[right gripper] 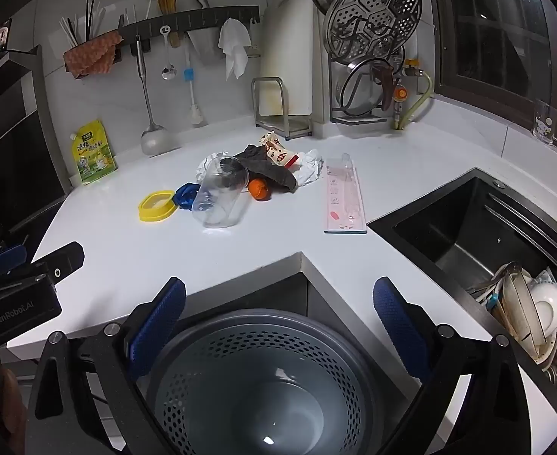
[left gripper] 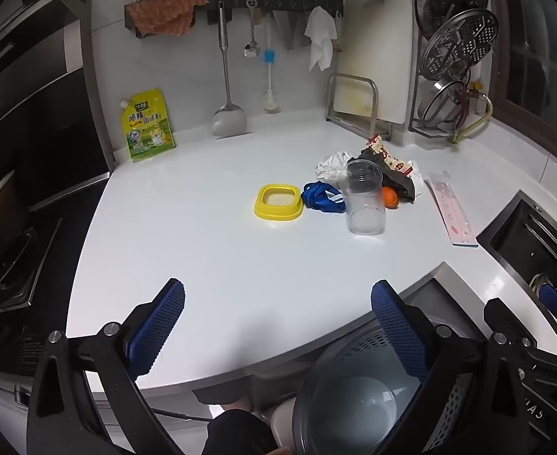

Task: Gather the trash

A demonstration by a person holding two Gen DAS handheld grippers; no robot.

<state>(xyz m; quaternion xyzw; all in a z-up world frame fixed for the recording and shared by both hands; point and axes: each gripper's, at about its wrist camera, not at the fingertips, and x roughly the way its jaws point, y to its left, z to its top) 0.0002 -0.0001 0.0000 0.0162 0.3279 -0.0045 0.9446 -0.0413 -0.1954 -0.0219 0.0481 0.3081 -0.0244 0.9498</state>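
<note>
**Q:** Where's the trash, and why bunched like that?

**Me:** Far right of centre on the tabletop (right gripper: 134,250). Clear plastic cup (right gripper: 219,193) standing nearest, orange peel or fruit (right gripper: 259,189) touching its right side, dark rag-like scrap (right gripper: 270,172) and snack wrapper (right gripper: 278,153) piled behind, crumpled white paper (right gripper: 310,168) at the far right of the heap. Blue crumpled piece (right gripper: 186,195) and yellow lid (right gripper: 157,206) just left of the cup; pink flat packet (right gripper: 342,199) lies apart on the right. One cluster, my guess so each pick is a short trip.

**Q:** And the bin?

**Me:** Perforated grey bin (right gripper: 259,379) sits below the tabletop's near notch, under my right tongs (right gripper: 278,326). Nothing in it that I can see.

**Q:** Tongs?

**Me:** Both spread wide, holding nothing. Left tongs (left gripper: 278,326) hang over the near edge.

**Q:** Anything unclear?

**Me:** Whether the orange thing is peel or whole fruit. What lies under the rag is hidden. Bin's near rim is cut off.
</note>
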